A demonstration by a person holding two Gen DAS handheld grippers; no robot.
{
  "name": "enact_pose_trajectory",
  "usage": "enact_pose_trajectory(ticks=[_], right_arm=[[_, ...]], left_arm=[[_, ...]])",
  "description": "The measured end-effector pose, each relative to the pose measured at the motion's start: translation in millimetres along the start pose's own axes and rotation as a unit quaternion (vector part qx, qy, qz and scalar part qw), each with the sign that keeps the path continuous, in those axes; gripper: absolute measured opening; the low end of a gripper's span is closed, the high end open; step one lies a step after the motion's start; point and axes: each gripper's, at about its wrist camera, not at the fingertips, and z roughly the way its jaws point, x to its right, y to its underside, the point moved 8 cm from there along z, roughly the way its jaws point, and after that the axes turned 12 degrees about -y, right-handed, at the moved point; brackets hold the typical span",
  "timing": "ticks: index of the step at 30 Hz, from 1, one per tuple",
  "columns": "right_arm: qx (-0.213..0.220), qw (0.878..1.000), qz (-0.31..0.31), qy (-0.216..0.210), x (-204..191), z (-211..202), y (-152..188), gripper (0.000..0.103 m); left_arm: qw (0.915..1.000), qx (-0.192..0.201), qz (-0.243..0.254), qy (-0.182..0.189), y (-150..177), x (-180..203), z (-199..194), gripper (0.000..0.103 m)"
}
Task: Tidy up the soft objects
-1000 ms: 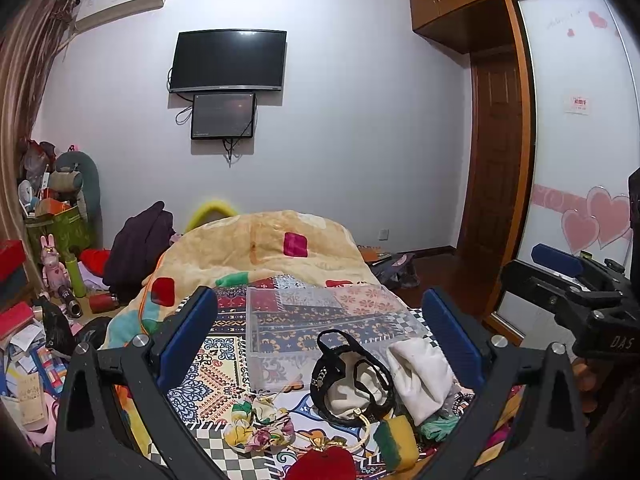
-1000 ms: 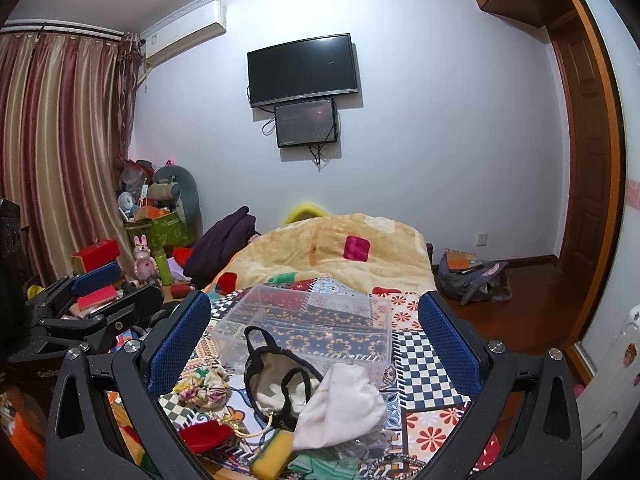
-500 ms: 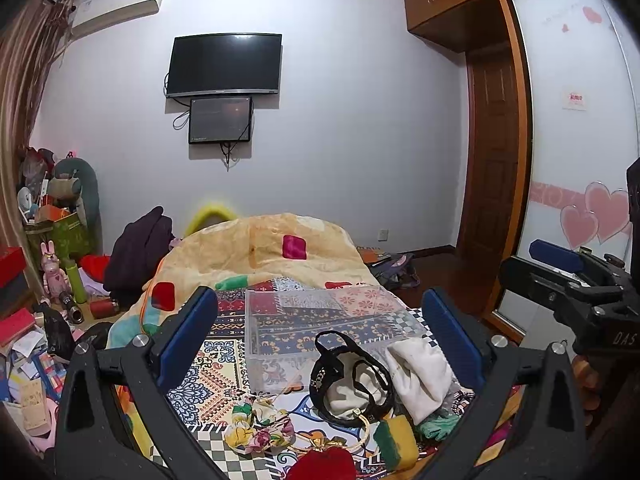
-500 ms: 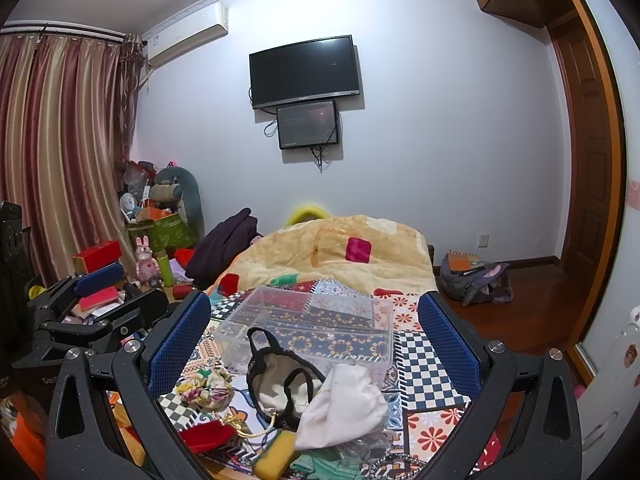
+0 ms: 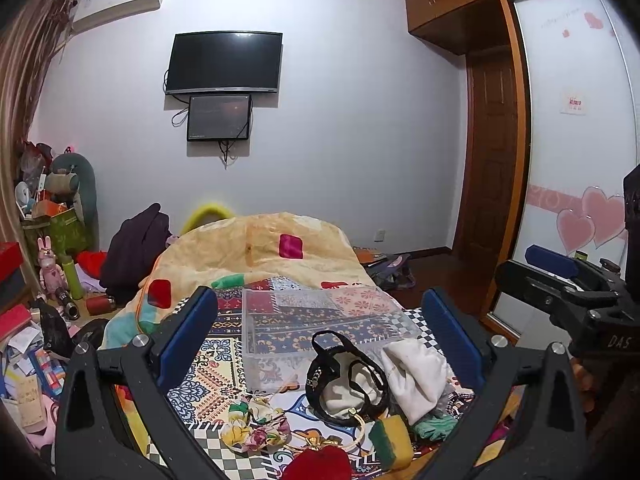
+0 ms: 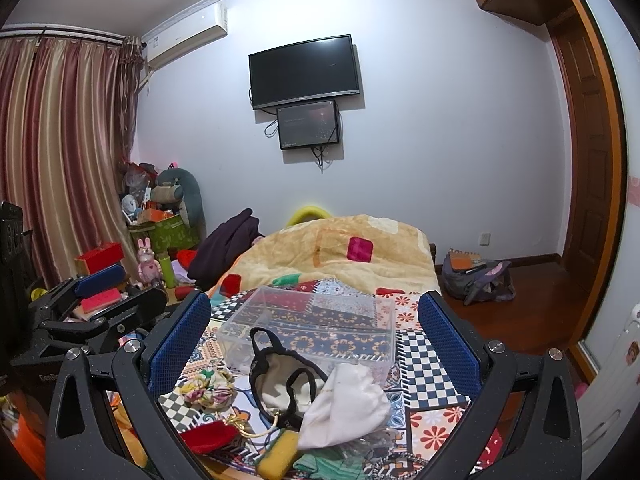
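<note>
Little had changed from a second before: both views had drifted only slightly, with the television sitting a touch lower in each frame, and the heap of soft things lay as it had.

The left gripper (image 5: pixel 320 344) hung above the near end of the bed (image 5: pixel 280 248), pointing along it toward the far wall, its blue-padded fingers (image 5: pixel 188 336) spread wide with nothing between them. The right gripper (image 6: pixel 316 344) hovered beside it at much the same height, fingers (image 6: pixel 448 344) equally wide apart and touching nothing; each gripper showed at the edge of the other's view.

Below them, on the patterned cover, stood a clear plastic box (image 5: pixel 320 320). Just in front of it lay a cream bag with black handles (image 5: pixel 344 388), with a white cloth (image 5: pixel 416 376) draped beside it against the box's near corner. A floral scrunchie (image 5: pixel 256 428) lay to the bag's left, a red pouch (image 5: pixel 316 464) and a yellow-green sponge (image 5: pixel 392 436) nearer the camera, and a green cloth (image 5: pixel 434 428) under the white one's edge.
</note>
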Motion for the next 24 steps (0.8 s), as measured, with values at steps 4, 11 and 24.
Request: enact_pose_trajectory(ticks=[4, 11, 24], right_arm=[[-0.001, 1.0, 0.002, 0.001, 1, 0, 1, 0.103], [0.005, 1.0, -0.007, 0.009, 2, 0, 1, 0.103], [-0.048, 0.999, 0.007, -0.005, 20, 20, 31, 0.09]], left_arm=[[1.0, 0.0, 0.0, 0.0, 0, 0, 0, 0.103], [1.0, -0.001, 0.0, 0.001, 1, 1, 0, 0.103], [0.997, -0.071, 0.018, 0.025, 41, 3, 24, 0.079]])
